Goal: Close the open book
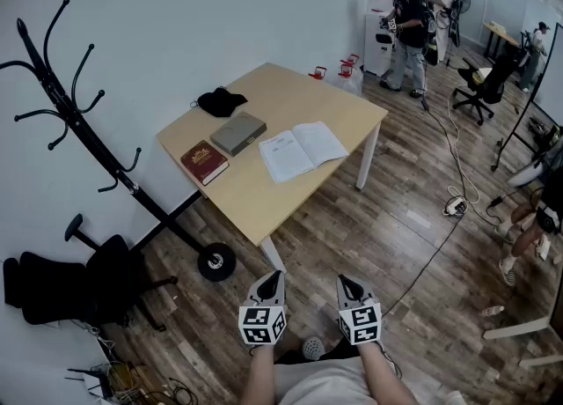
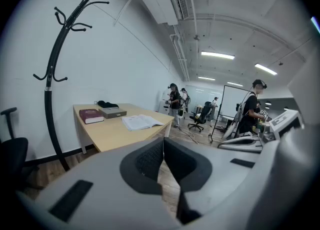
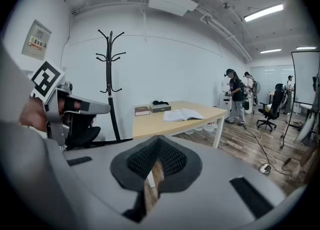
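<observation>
Nearest the camera, the left gripper (image 1: 272, 278) and the right gripper (image 1: 348, 283) are held side by side at the bottom edge of the head view, over the wooden floor (image 1: 352, 236) and well apart from the table (image 1: 255, 196). Both are pointed toward the table and tipped slightly downward. In each gripper view the two dark pads are seen pressed together at their tips, with nothing caught between them. The left gripper's marker cube is also seen at the left side of the right gripper view.

The open book (image 1: 302, 150) is laid flat, pages up, on the light wooden table, near the right-hand edge as seen from the head. To its left, a red closed book (image 1: 204, 162) and a flat grey rectangular item (image 1: 237, 133) are set just beside each other. A black bundle (image 1: 221, 101) is placed beyond them, by the wall.

A black coat rack (image 1: 75, 126) is stood on the left of the table, with a black office chair (image 1: 84, 284) below it. Several people (image 1: 406, 29) are seen at the far end of the room, and a cable (image 1: 444, 218) is trailed across the floor.
</observation>
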Tool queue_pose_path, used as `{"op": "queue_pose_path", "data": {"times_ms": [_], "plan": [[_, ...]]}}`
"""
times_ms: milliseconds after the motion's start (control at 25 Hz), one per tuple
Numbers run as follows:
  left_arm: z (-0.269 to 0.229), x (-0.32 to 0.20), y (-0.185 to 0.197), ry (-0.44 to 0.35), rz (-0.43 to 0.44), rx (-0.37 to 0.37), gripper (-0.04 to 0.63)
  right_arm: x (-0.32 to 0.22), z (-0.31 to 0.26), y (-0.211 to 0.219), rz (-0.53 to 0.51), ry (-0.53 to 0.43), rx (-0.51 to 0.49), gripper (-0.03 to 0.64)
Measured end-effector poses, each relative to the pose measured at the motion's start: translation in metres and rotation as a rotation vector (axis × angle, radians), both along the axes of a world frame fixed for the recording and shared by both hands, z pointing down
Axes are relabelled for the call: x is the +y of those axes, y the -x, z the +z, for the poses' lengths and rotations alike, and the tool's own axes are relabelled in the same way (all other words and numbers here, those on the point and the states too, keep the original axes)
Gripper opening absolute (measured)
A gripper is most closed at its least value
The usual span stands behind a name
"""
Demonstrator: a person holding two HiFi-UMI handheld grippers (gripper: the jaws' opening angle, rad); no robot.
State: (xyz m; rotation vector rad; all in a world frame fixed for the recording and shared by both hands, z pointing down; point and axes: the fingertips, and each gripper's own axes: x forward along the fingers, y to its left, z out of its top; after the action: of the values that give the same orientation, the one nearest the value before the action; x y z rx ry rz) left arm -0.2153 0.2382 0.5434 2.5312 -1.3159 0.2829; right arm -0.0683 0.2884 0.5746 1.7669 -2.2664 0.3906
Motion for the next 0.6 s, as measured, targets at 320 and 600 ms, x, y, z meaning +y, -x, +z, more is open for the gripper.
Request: {"op": "queue_pose_path", "data": {"times_ms": [320,600], "plan": [[0.004,0.008,0.009,0.005,-0.009,-0.002,0.023,0.011,0.003,0.007,0.0,0.004,0.001,0.006],[-0.002,0.014,0.008,-0.023,0.032,0.034,0.025,0.015,0.004,0.012,-0.008,0.001,0.014,0.008]]}}
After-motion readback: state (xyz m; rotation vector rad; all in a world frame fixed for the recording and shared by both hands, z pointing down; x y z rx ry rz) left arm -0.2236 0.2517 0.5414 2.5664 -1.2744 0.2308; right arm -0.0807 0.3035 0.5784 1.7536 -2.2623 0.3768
